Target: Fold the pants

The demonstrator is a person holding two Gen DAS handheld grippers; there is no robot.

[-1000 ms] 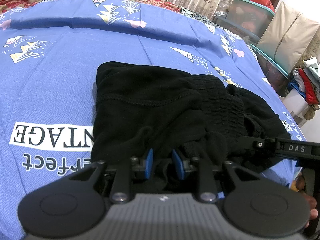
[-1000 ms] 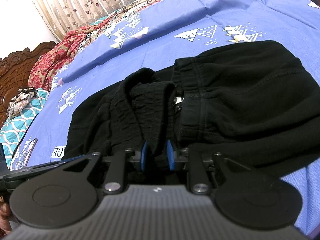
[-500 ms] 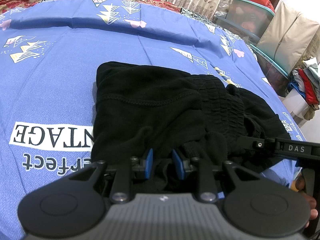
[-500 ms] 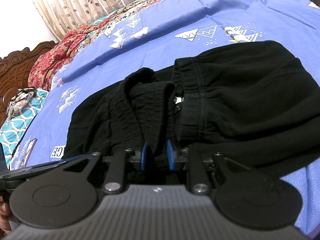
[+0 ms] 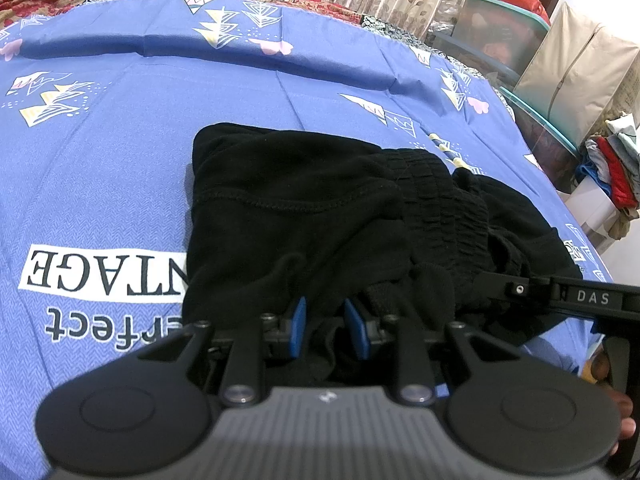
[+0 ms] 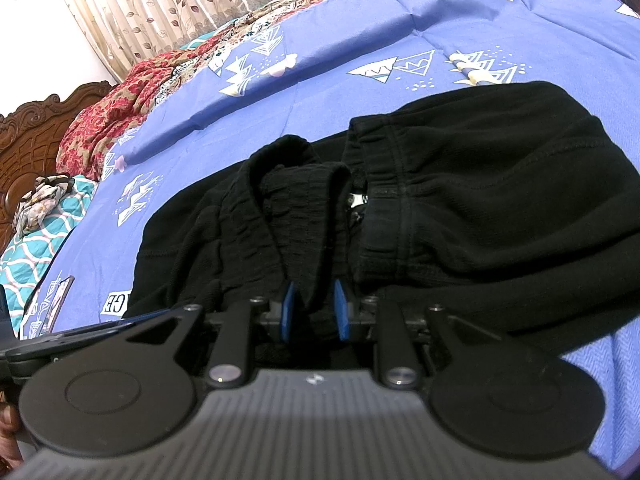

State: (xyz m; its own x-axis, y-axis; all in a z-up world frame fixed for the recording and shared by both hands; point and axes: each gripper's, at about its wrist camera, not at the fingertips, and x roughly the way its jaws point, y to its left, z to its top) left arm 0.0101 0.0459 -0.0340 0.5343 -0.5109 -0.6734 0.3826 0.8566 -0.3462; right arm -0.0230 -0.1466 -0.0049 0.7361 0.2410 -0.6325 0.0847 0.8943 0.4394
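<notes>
Your left claw [image 5: 325,330] is clamped on a bunch of the pants [image 5: 304,216] at 6 o'clock in its view; your right claw [image 6: 314,312] pinches the gathered waistband at 6 o'clock in its own. The pants lie part-folded on the bed [image 5: 120,128]. Lift both grips level and together, keep the cloth taut between them, and lay the fold square before letting go. Count: one pair of pants, two claws, one bed.

Two wrist cameras, low and close at the bed's [image 5: 120,128] near edge, angle down across it; both frame the black pants [image 5: 304,216] [image 6: 460,200].
</notes>
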